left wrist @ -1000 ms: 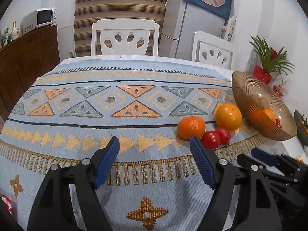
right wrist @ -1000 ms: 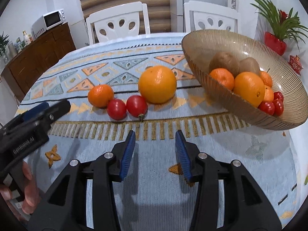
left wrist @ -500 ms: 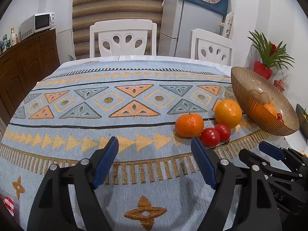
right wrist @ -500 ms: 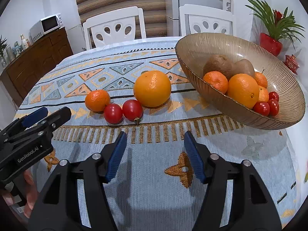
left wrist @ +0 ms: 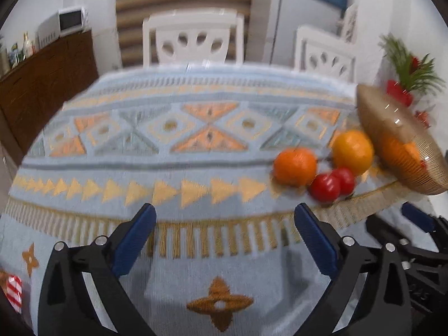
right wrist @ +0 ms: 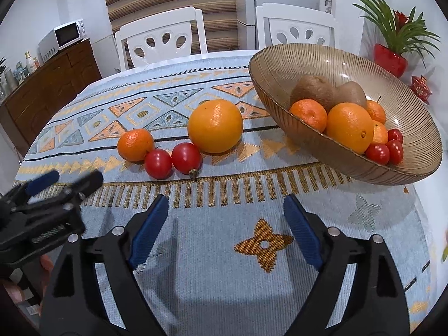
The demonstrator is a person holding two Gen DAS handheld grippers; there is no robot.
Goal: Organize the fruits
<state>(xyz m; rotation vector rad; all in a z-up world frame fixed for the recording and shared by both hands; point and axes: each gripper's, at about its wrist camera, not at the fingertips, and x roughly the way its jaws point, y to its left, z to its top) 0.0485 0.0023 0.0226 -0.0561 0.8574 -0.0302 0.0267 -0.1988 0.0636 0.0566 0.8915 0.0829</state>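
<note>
A large orange (right wrist: 215,125), a small mandarin (right wrist: 135,144) and two red tomatoes (right wrist: 158,163) (right wrist: 186,158) lie in a row on the patterned cloth. They also show in the left wrist view, mandarin (left wrist: 294,166) and orange (left wrist: 352,152). A ribbed amber glass bowl (right wrist: 414,128) at the right holds kiwis, oranges, mandarins and tomatoes. My right gripper (right wrist: 225,225) is open and empty, short of the tomatoes. My left gripper (left wrist: 224,232) is open and empty, left of the fruit.
Two white chairs (right wrist: 161,39) (right wrist: 294,29) stand behind the table. A wooden sideboard (right wrist: 47,84) with a microwave is at the left. A potted plant in a red pot (right wrist: 392,58) stands right of the bowl. A red-striped object (left wrist: 12,291) lies at the lower left.
My right gripper has opened wide and drawn back a little from the fruit. My left gripper has moved, and its view is blurred.
</note>
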